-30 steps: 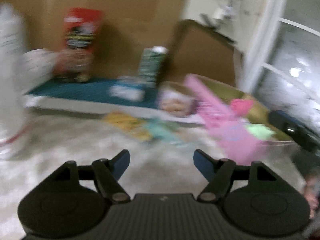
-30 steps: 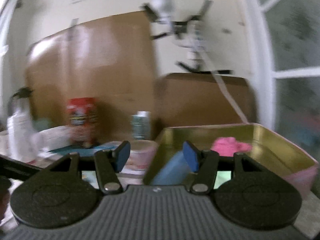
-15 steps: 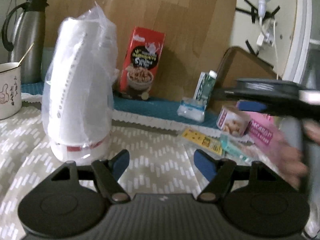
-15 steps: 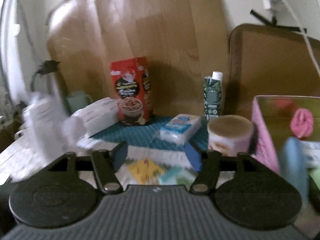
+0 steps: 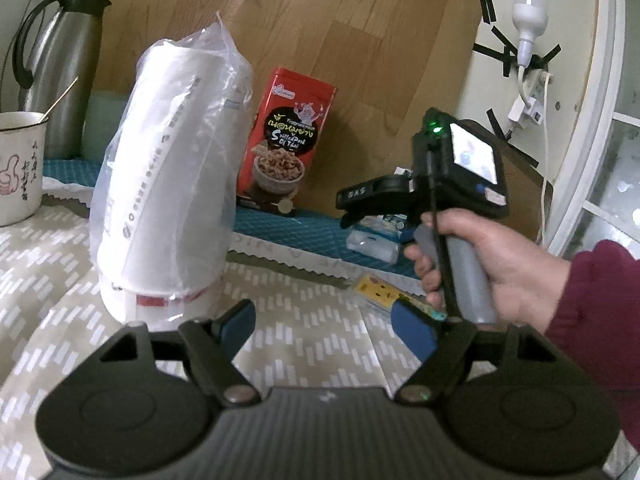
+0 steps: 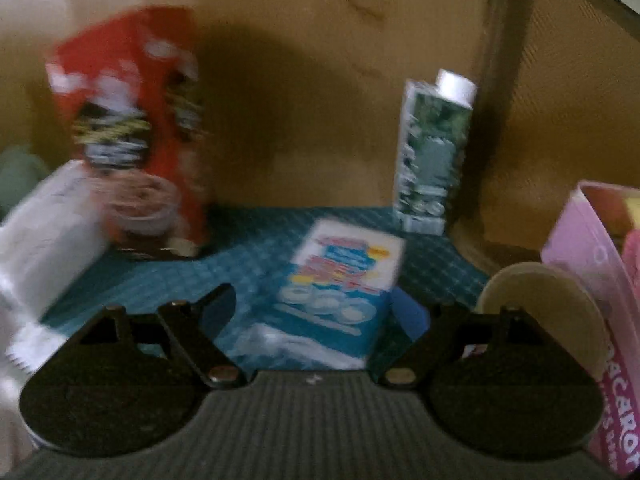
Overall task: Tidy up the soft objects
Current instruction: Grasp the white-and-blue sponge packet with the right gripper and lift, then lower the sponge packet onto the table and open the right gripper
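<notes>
- Blue-and-white and soft-looking, the tissue pack (image 6: pixel 340 300) lies flat on the teal mat (image 6: pixel 248 240), with the right gripper (image 6: pixel 320 316) pointing down at it; it looks like the next thing to pick up.
- Its jaws have just been opening and now stand wide, the pack between the blue pads but not pressed by either.
- To grip well, I would centre the pack between the pads, come low enough to catch its body rather than the loose wrapper, and close gently, since it will squash.
- Watch the neighbours: the round-lidded tub (image 6: pixel 540 300) sits just beside the pack, and the green carton (image 6: pixel 432 160) stands upright behind it.
- Once held, it probably belongs in the pink box (image 6: pixel 588 248) at the right edge.
- Over the patterned cloth (image 5: pixel 312 328), the left gripper (image 5: pixel 324 328) hangs moderately open with nothing between its jaws, near the bagged white roll (image 5: pixel 168 184).
</notes>
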Motion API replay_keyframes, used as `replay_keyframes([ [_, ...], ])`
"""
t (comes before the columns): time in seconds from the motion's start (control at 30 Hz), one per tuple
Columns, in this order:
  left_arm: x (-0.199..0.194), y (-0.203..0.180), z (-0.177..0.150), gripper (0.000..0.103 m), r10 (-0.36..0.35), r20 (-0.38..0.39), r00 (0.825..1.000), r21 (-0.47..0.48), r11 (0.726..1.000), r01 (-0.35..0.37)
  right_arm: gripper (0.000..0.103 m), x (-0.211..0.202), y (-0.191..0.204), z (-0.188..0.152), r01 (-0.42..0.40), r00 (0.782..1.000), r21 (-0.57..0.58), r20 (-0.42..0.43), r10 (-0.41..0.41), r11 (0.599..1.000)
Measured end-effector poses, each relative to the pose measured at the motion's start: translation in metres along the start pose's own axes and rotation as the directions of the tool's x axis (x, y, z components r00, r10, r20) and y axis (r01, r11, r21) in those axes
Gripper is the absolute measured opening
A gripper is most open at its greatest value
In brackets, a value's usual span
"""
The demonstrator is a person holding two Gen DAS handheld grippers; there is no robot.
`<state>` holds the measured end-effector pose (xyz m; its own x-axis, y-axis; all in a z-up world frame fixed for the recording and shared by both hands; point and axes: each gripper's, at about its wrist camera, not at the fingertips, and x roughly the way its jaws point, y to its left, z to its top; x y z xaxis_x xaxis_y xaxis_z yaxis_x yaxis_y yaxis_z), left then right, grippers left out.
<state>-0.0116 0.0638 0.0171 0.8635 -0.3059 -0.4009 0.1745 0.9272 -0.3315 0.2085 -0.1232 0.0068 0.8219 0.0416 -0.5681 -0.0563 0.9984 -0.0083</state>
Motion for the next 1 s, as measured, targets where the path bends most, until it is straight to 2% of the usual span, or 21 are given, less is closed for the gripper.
replay_keyframes([
  [0.13, 0.001, 0.003, 0.001, 0.077, -0.008, -0.006, 1.000, -0.025, 1.000, 0.008, 0.088, 0.005, 0.009, -0.004, 0.016, 1.000, -0.084, -0.023, -0.018, 0.996],
  [0.17, 0.001, 0.004, 0.001, 0.077, -0.009, -0.006, 1.000, -0.029, 1.000, 0.009, 0.083, 0.005, 0.011, -0.005, 0.008, 1.000, -0.102, -0.023, -0.010, 0.995],
  [0.2, 0.001, 0.004, 0.001, 0.077, -0.009, -0.006, 1.000, -0.031, 0.999, 0.009, 0.072, 0.003, 0.014, -0.006, -0.006, 1.000, -0.129, -0.023, 0.003, 0.992],
  [0.33, 0.001, 0.005, 0.001, 0.077, -0.005, -0.004, 1.000, -0.037, 0.999, 0.005, 0.069, -0.007, 0.018, -0.016, -0.054, 0.998, -0.185, -0.027, 0.050, 0.981],
  [0.43, 0.001, 0.006, 0.001, 0.077, -0.005, -0.003, 1.000, -0.044, 0.999, 0.005, 0.068, -0.028, 0.020, -0.025, -0.107, 0.993, -0.208, 0.016, 0.113, 0.972],
  [0.53, 0.001, 0.008, 0.002, 0.077, -0.004, -0.004, 1.000, -0.053, 0.999, 0.004, 0.068, -0.068, 0.020, -0.033, -0.145, 0.976, -0.251, 0.123, 0.180, 0.957],
  [0.63, 0.000, 0.009, 0.001, 0.077, -0.004, -0.006, 1.000, -0.062, 0.998, 0.004, 0.069, -0.113, 0.004, -0.042, -0.220, 0.941, -0.259, 0.198, 0.275, 0.940],
  [0.73, 0.000, 0.010, 0.001, 0.078, -0.003, -0.007, 1.000, -0.063, 0.998, 0.003, 0.069, -0.152, -0.016, -0.059, -0.267, 0.911, -0.275, 0.240, 0.335, 0.924],
  [0.83, 0.000, 0.009, 0.001, 0.078, -0.001, -0.011, 1.000, -0.057, 0.998, 0.001, 0.070, -0.179, -0.036, -0.083, -0.274, 0.897, -0.322, 0.253, 0.362, 0.906],
  [0.9, 0.000, 0.008, 0.001, 0.079, 0.000, -0.013, 1.000, -0.051, 0.999, -0.001, 0.070, -0.190, -0.048, -0.106, -0.280, 0.899, -0.359, 0.229, 0.374, 0.891],
  [1.0, 0.000, 0.006, 0.001, 0.087, 0.005, -0.008, 1.000, -0.038, 0.999, -0.005, 0.070, -0.207, -0.054, -0.135, -0.318, 0.899, -0.407, 0.159, 0.409, 0.856],
])
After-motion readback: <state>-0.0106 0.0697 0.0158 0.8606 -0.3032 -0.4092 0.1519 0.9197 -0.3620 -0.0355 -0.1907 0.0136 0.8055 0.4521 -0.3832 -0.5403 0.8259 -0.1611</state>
